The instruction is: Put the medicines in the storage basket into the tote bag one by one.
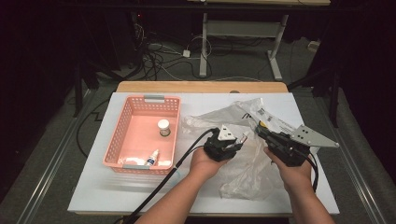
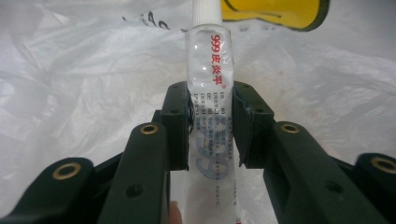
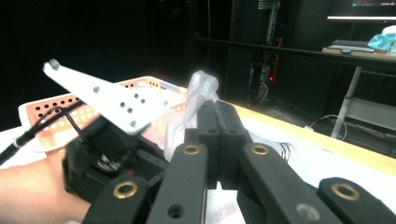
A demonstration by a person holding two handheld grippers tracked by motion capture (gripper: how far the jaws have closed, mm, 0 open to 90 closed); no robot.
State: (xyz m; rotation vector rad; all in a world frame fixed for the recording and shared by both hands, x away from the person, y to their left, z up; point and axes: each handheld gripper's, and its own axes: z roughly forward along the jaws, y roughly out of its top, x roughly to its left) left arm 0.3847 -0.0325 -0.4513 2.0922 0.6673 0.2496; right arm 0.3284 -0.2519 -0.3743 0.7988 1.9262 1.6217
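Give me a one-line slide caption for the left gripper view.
Left gripper clamps a white ointment tube above a crumpled clear plastic bag.

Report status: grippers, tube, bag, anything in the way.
Left gripper shut on ointment tube. Right gripper shut on plastic bag. Nothing visibly blocking.

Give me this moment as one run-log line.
left gripper: shut on tube | right gripper: shut on bag | basket: holds jar, dropper bottle
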